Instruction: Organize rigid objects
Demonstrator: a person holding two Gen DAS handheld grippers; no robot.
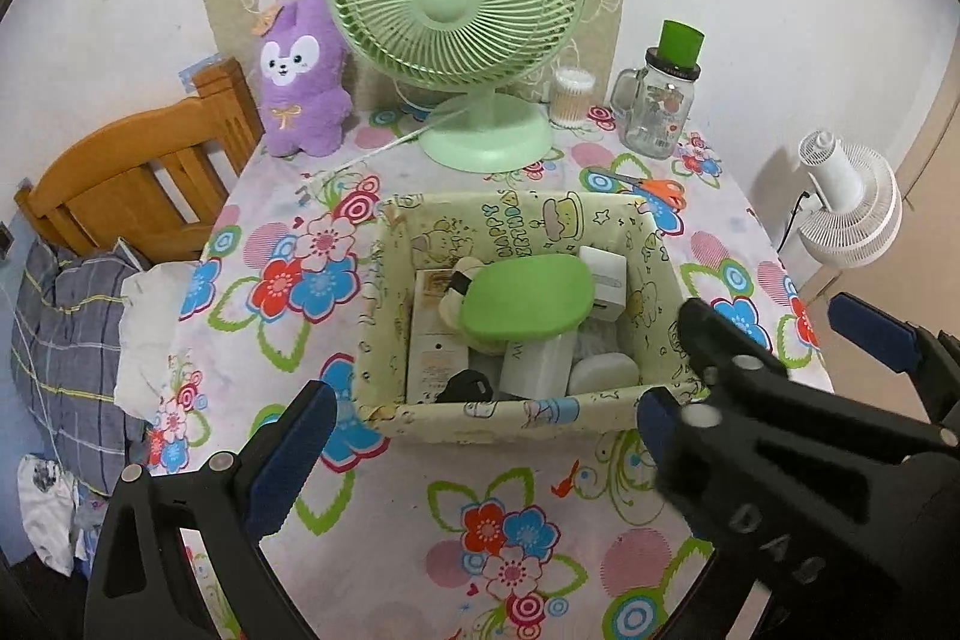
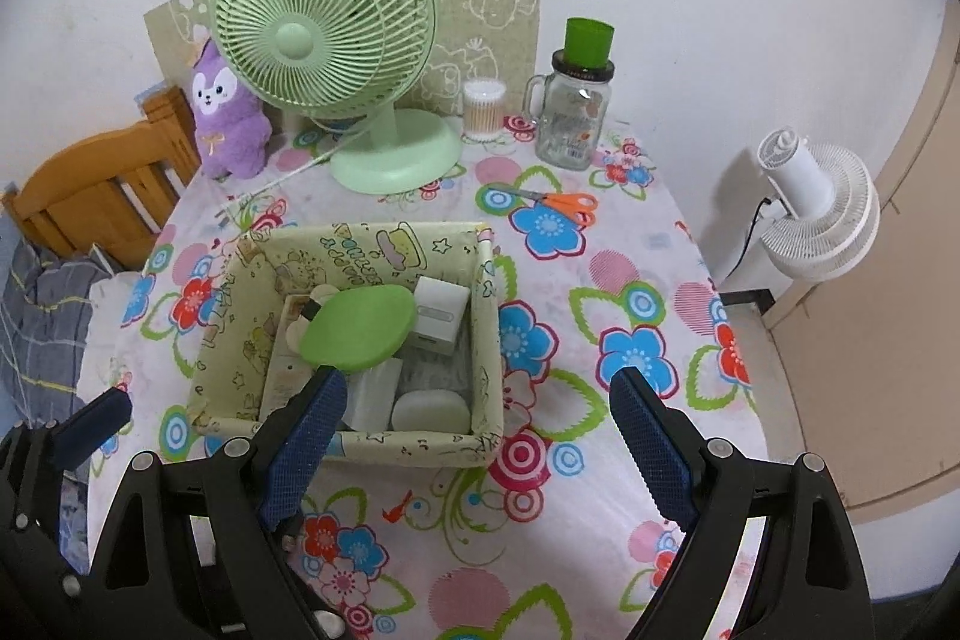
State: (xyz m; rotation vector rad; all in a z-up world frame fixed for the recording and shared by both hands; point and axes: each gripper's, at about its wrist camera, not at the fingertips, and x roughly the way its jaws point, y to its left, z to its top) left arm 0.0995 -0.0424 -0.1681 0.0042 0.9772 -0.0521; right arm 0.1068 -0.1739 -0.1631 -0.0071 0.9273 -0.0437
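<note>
Flowery tabletop (image 2: 636, 280), box (image 2: 336, 451) mid-table stuffed with green lid (image 2: 360, 325) and white bits. Left claw (image 1: 474, 436), right claw (image 2: 480, 436) both spread, empty, hovering just short of box's near wall.

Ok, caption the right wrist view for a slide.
Open right gripper above a filled paper box on the floral table, green fan behind.
</note>
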